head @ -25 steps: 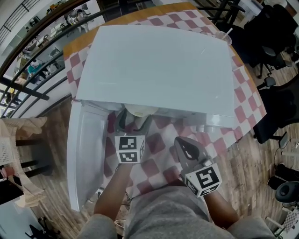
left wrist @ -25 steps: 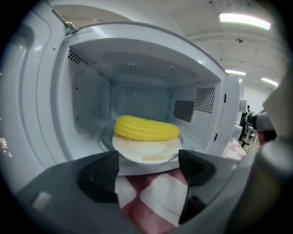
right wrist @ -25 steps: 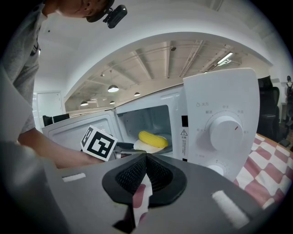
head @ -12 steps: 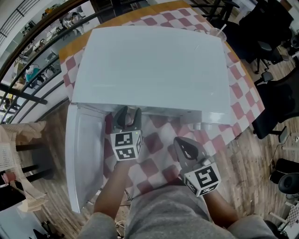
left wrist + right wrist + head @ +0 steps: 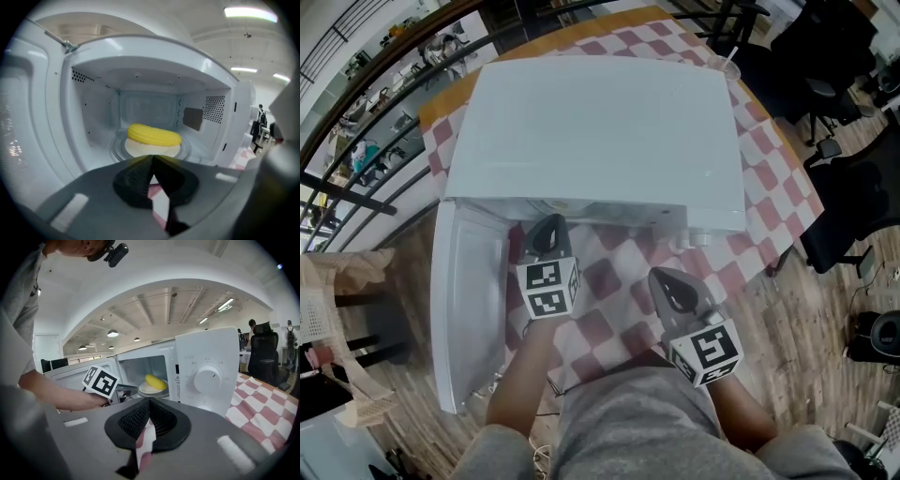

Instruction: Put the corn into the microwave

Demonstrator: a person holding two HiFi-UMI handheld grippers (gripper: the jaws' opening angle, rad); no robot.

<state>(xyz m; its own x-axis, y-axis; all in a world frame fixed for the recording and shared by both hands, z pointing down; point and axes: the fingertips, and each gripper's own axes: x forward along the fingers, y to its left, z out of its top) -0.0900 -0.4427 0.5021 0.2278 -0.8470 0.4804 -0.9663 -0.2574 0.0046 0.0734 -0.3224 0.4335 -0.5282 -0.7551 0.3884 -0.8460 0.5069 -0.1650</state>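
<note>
Corn [image 5: 154, 134] lies on its side on a pale plate [image 5: 152, 151] inside the microwave [image 5: 600, 131], on the glass turntable [image 5: 186, 151] in the middle of the cavity, and nothing else touches it. We hold our left gripper [image 5: 549, 225] just outside the open mouth of the oven, pointing in at the cob and a little downward. Its jaws have just been closing and now meet tip to tip with nothing between them; only a sliver of checked cloth shows through the slit lower down. The microwave's door [image 5: 464, 309] stands swung out to our left, its inner face towards that gripper. Our right gripper [image 5: 662, 277] sits further right and nearer to us, over the red-and-white checked tablecloth [image 5: 614, 281], apart from the oven's front. Its jaws are pressed together as well and carry nothing. From the right gripper view we see the cob as a small yellow shape on the plate through the open front. A round dial [image 5: 208, 378] sits on the control panel to the right of the opening, and our left arm [image 5: 56, 392] reaches in low before it, with the marker cube [image 5: 100, 380] of the left gripper above the hand. The white oven stands on a round wooden table [image 5: 441, 98] covered by the cloth, and dark office chairs [image 5: 853, 202] stand on the wood floor [image 5: 825, 309] to the right.
</note>
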